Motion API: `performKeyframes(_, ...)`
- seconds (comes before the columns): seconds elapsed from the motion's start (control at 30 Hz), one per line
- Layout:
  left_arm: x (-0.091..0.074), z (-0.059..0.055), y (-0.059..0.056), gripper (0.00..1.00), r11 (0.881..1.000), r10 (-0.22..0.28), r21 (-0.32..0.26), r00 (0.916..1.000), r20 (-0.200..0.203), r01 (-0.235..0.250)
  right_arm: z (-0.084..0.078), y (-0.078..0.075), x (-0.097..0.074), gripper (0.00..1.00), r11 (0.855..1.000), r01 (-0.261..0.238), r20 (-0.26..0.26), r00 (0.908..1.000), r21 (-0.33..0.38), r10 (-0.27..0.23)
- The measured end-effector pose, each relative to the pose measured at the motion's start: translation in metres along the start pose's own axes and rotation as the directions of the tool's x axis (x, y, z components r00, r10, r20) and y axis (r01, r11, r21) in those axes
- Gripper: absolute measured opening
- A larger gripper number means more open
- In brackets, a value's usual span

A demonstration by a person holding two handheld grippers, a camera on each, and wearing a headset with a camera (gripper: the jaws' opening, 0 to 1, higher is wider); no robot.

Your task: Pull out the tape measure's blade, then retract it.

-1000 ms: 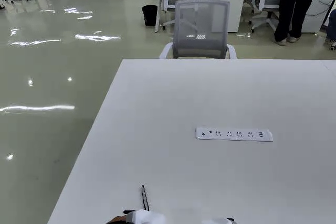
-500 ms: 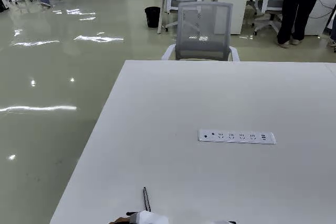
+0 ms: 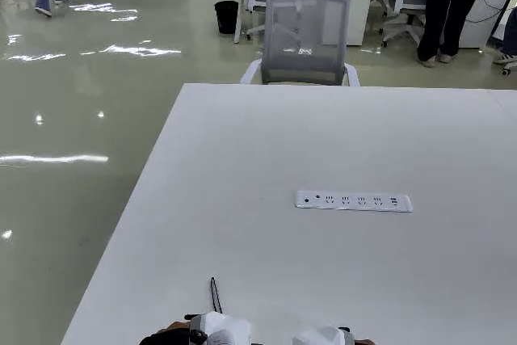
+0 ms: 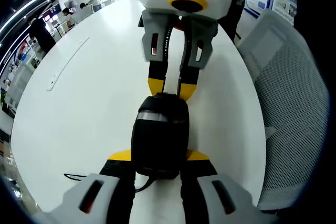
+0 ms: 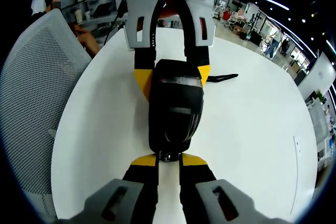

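Left gripper view: left gripper [image 4: 159,156] fingers clamp a glossy black rounded tape measure [image 4: 159,129]; right gripper [image 4: 172,87] fingers pinch its end.

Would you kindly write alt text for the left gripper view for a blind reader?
A black tape measure sits clamped between the yellow-tipped jaws of the left gripper on a white table, while the right gripper reaches in from opposite, its tips closed at the case's far end. A mesh chair stands alongside.
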State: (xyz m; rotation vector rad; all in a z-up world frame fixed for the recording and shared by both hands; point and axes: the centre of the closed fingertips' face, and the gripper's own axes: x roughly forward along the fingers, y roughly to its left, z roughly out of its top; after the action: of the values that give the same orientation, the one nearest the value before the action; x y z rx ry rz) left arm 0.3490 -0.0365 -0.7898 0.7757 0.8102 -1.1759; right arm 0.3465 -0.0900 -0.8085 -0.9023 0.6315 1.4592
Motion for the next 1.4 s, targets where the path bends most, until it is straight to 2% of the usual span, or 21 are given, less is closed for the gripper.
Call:
performKeyframes(0.2, 0.0, 0.0, 0.0, 0.29, 1.0, -0.002, -0.002, 1.0, -0.008, 0.002, 0.0, 0.001, 0.001, 0.12, 1.0, 0.006, -0.012, 0.9999, -0.023, -0.006)
performKeyframes(0.53, -0.001, -0.002, 0.0, 0.28, 1.0, -0.007, -0.007, 0.9998, -0.018, 0.006, 0.0, 0.002, 0.0, 0.12, 1.0, 0.003, -0.022, 0.9998, -0.017, -0.003)
performKeyframes(1.4, 0.0, -0.002, 0.0, 0.29, 1.0, -0.007, -0.006, 0.9996, -0.027, 0.007, -0.014, 0.003, -0.01, 0.12, 1.0, -0.004, -0.033, 0.9994, 0.01, 0.004)
